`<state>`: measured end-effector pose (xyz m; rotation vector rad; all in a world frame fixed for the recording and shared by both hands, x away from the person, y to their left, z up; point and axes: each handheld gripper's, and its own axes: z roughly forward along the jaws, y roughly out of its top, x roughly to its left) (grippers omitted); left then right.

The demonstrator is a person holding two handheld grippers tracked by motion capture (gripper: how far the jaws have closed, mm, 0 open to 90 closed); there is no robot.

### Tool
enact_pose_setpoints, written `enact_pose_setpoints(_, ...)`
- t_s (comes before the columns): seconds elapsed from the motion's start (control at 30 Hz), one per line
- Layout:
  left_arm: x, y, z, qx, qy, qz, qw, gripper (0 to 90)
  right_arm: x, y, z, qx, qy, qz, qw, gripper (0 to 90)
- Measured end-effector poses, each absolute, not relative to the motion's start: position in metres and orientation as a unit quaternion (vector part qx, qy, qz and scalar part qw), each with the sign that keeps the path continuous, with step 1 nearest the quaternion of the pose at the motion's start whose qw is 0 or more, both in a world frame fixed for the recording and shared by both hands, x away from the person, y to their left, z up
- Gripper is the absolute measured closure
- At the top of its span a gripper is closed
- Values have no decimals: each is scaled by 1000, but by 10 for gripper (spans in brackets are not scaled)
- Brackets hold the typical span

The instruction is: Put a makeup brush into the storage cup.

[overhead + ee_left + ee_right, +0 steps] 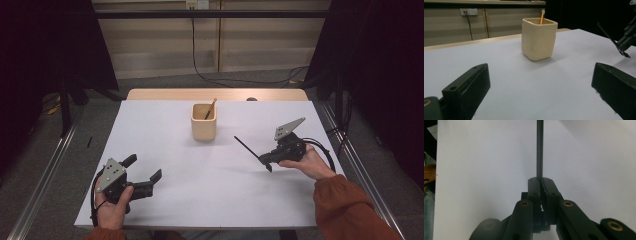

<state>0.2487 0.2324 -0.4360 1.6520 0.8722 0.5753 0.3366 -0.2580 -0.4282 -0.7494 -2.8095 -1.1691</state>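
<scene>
Right gripper point(268, 161), at the frame's right, pinches a thin black stick point(246, 147) between closed jaws. Left gripper point(145, 175), lower left, sits spread wide. Centre holds a cream cup point(204, 128) containing a wooden stick point(210, 108).

The left hand point(112, 202) rests low at the near left, its left gripper point(145, 172) with both jaws spread wide apart. The right hand point(311, 162) holds the right gripper point(267, 161) raised at the right, its 2 jaws pressed together on a thin black stick point(246, 148).
</scene>
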Motion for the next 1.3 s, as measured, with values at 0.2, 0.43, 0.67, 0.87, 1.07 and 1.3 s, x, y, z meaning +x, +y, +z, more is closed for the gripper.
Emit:
enact_pose_setpoints(0.2,248,232,-436,699,372,242,560,19,334,-262,-427,-250,-878,-408,-15,857)
enact_pose_setpoints(0.43,249,232,-436,701,370,244,559,19,330,-271,-431,-257,-845,-469,-25,858)
enact_pose_setpoints(0.67,248,232,-436,699,372,243,560,19,326,-273,-427,-260,-823,-503,-47,858)
enact_pose_setpoints(0.87,248,233,-436,700,366,246,562,19,325,-281,-427,-277,-806,-519,-66,858)
enact_pose_setpoints(1.07,248,233,-435,698,368,245,563,19,322,-284,-420,-281,-785,-546,-85,858)
enact_pose_setpoints(1.3,246,233,-435,701,368,238,563,20,321,-287,-411,-277,-774,-561,-94,858)
